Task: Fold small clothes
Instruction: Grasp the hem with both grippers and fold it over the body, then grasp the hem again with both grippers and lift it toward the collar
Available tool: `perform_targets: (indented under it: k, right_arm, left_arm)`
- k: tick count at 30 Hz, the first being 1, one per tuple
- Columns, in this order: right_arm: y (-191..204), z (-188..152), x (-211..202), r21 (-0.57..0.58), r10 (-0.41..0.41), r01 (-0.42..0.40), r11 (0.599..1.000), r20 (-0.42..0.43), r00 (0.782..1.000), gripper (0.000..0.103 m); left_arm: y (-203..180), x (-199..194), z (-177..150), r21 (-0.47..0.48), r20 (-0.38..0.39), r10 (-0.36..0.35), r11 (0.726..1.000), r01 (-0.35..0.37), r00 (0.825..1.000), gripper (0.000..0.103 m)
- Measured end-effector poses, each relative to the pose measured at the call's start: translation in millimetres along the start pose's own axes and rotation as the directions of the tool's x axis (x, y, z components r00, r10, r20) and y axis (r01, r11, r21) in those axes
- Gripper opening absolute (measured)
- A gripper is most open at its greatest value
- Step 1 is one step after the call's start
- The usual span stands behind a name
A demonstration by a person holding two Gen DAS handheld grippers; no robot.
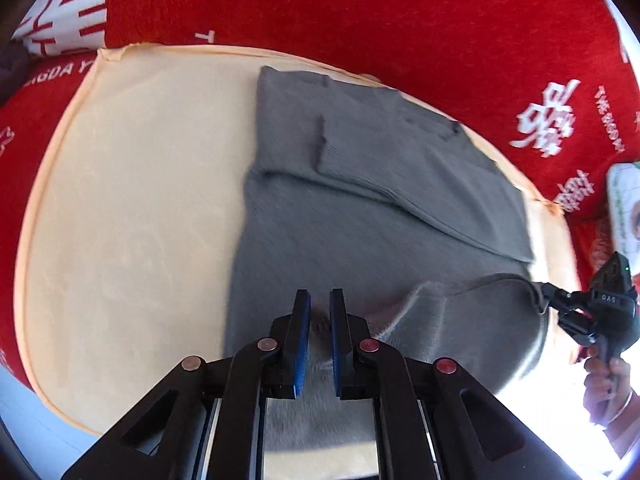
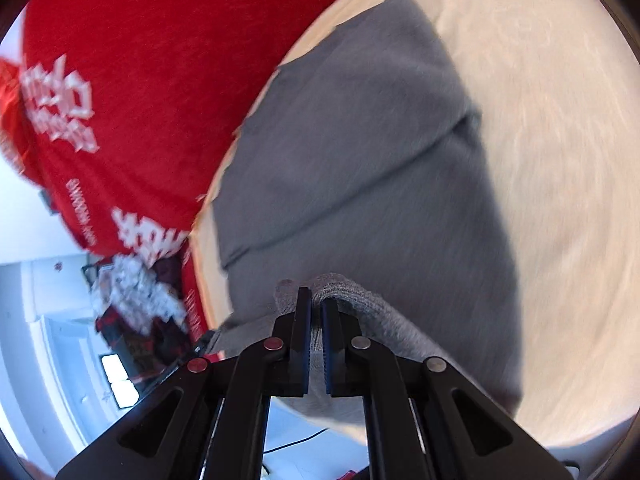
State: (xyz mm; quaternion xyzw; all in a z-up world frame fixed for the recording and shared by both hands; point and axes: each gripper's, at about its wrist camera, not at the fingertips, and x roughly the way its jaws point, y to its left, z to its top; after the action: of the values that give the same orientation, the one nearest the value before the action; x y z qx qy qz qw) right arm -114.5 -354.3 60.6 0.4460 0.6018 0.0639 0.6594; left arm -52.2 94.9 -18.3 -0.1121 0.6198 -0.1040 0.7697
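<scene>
A grey knitted garment lies on a cream mat, with a sleeve folded across its far part. My left gripper is shut on the garment's near edge, with fabric between its blue pads. My right gripper is shut on another part of the near edge and holds it lifted off the mat; the grey garment stretches away from it. The right gripper also shows in the left wrist view, pinching the raised hem at the right.
The mat lies on a red cloth with white lettering, which also shows in the right wrist view. A white and red patterned fabric sits at the far left. A hand holds the right gripper. Floor clutter lies beyond the edge.
</scene>
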Motion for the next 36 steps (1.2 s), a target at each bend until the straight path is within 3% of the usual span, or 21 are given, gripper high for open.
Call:
perform_targets:
  k: [3, 5, 6, 7, 10, 12, 14, 19, 20, 21, 22, 23, 24, 25, 29, 36]
  right_arm:
    - [-4, 13, 6, 0.002, -0.052, 0.052, 0.999, -0.013, 0.999, 0.005]
    - [-5, 17, 9, -0.035, -0.093, 0.092, 0.995, -0.038, 0.995, 0.005]
    - [-2, 16, 9, -0.063, -0.107, 0.104, 0.993, -0.046, 0.993, 0.005]
    - [2, 16, 11, -0.089, -0.125, 0.12, 0.989, -0.054, 0.991, 0.007]
    - [17, 9, 11, -0.203, -0.236, 0.22, 0.954, -0.055, 0.97, 0.011]
    - [26, 6, 10, -0.278, -0.301, 0.281, 0.919, -0.029, 0.953, 0.026]
    - [32, 4, 9, -0.352, -0.36, 0.342, 0.871, 0.017, 0.933, 0.05]
    - [38, 10, 26, -0.452, -0.449, 0.423, 0.785, 0.054, 0.892, 0.051]
    - [40, 12, 31, -0.462, -0.459, 0.431, 0.775, 0.056, 0.887, 0.051]
    - [40, 15, 37, -0.47, -0.458, 0.426, 0.773, 0.052, 0.888, 0.051]
    - [41, 16, 41, -0.473, -0.459, 0.424, 0.773, 0.046, 0.887, 0.051]
    - [44, 15, 48, -0.478, -0.468, 0.429, 0.766, 0.042, 0.883, 0.041]
    - [46, 13, 51, -0.49, -0.482, 0.442, 0.751, 0.049, 0.875, 0.026]
    - [50, 9, 54, -0.513, -0.494, 0.449, 0.732, 0.055, 0.868, 0.007]
    - [70, -8, 39, -0.566, -0.508, 0.487, 0.665, 0.135, 0.851, 0.007]
    - [116, 3, -16, -0.553, -0.436, 0.501, 0.666, 0.256, 0.863, 0.007]
  left_arm:
    - [5, 7, 12, -0.026, -0.007, 0.08, 0.996, -0.08, 0.997, 0.013]
    - [7, 7, 15, -0.027, -0.006, 0.124, 0.992, -0.124, 0.992, 0.054]
    - [6, 4, 15, -0.013, 0.02, 0.157, 0.988, -0.157, 0.987, 0.082]
    - [4, 2, 15, 0.004, 0.04, 0.168, 0.986, -0.168, 0.985, 0.084]
    - [-5, 8, 12, 0.105, -0.008, 0.123, 0.987, -0.121, 0.992, 0.084]
    - [-12, 24, 10, 0.164, -0.078, 0.092, 0.983, -0.078, 0.993, 0.084]
    - [-17, 38, 8, 0.218, -0.118, 0.101, 0.973, -0.073, 0.988, 0.084]
    - [-32, 60, 7, 0.298, -0.164, 0.106, 0.953, -0.053, 0.981, 0.082]
    - [-33, 62, 7, 0.304, -0.165, 0.11, 0.951, -0.056, 0.98, 0.079]
    - [-34, 62, 7, 0.308, -0.167, 0.116, 0.95, -0.06, 0.979, 0.066]
    - [-33, 64, 7, 0.311, -0.175, 0.121, 0.948, -0.062, 0.977, 0.047]
    - [-32, 66, 6, 0.312, -0.188, 0.124, 0.948, -0.06, 0.974, 0.037]
    - [-32, 65, 6, 0.312, -0.191, 0.111, 0.949, -0.047, 0.975, 0.016]
    - [-31, 63, 6, 0.308, -0.194, 0.089, 0.951, -0.025, 0.977, 0.01]
    - [-32, 42, 8, 0.302, -0.168, 0.054, 0.953, -0.001, 0.984, 0.01]
    - [-49, -26, 48, 0.271, -0.021, -0.037, 0.962, 0.042, 0.999, 0.01]
